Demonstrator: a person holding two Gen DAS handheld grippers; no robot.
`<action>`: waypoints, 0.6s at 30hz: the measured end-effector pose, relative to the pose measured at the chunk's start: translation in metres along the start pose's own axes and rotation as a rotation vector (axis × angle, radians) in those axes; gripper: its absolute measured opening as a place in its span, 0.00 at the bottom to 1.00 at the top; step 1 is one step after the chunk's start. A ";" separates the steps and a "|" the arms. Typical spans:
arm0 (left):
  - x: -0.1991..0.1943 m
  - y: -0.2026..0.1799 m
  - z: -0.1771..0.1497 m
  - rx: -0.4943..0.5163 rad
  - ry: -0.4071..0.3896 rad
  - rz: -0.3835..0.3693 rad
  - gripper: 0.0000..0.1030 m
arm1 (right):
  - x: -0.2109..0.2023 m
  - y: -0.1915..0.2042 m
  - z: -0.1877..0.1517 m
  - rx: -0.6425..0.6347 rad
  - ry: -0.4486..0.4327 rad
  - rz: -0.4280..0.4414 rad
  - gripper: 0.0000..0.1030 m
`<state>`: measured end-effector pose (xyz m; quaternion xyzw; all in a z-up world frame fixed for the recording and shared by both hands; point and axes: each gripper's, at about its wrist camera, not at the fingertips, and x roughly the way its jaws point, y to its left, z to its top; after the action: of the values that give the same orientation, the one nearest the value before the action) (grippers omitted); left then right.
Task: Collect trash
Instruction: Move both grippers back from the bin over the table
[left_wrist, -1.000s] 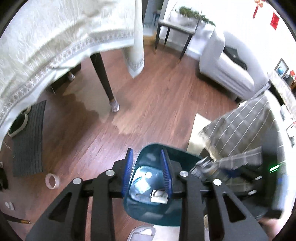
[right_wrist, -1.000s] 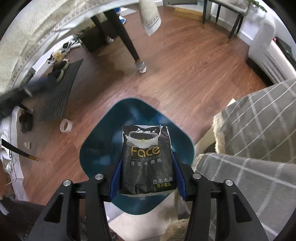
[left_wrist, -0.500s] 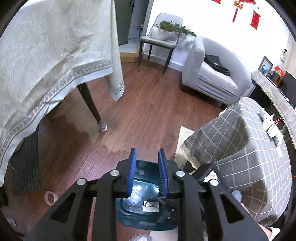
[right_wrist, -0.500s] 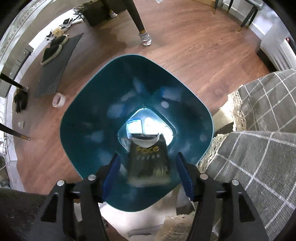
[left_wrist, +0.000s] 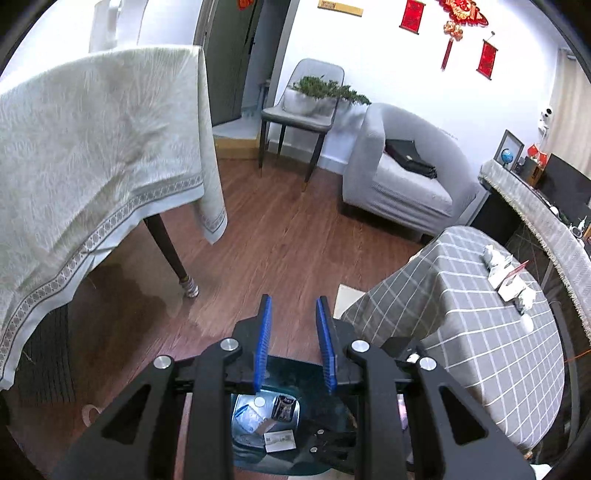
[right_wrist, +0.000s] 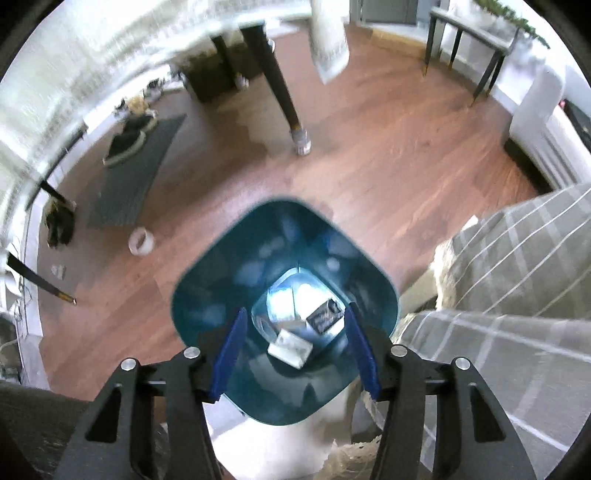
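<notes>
Through the left wrist view I saw my left gripper with its blue pads parted a little and nothing between them, only floor beyond. Below it stood the teal bin, partly hidden by the gripper frame. In its bottom lay the black tissue pack, a white slip and some pale wrappers. To the right was the checked table with crumpled trash on its far part. A cloth-draped table hung at the left, and an armchair stood by the far wall.

Through the right wrist view, which was blurred, my right gripper pointed steeply down over the bin. Its jaws had just been closing somewhat, yet they stood apart and held nothing. The tissue pack lay at the bottom of the bin, toward the right, beside a white piece. A tape roll sat on the floor left of the bin, apart from it, and a dark mat lay further off.
</notes>
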<state>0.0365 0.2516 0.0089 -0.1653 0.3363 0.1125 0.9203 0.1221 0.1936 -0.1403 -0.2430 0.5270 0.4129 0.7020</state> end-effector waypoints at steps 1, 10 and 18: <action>-0.002 0.000 0.002 -0.006 -0.010 -0.007 0.27 | -0.010 -0.001 0.002 0.020 -0.024 0.023 0.52; -0.013 -0.006 0.012 -0.030 -0.048 -0.020 0.28 | -0.073 -0.009 0.013 0.054 -0.158 -0.004 0.43; -0.016 -0.033 0.015 0.007 -0.061 -0.036 0.35 | -0.116 -0.029 0.006 0.076 -0.243 -0.096 0.42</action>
<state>0.0441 0.2249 0.0372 -0.1644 0.3052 0.0997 0.9327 0.1377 0.1445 -0.0322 -0.1893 0.4410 0.3850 0.7884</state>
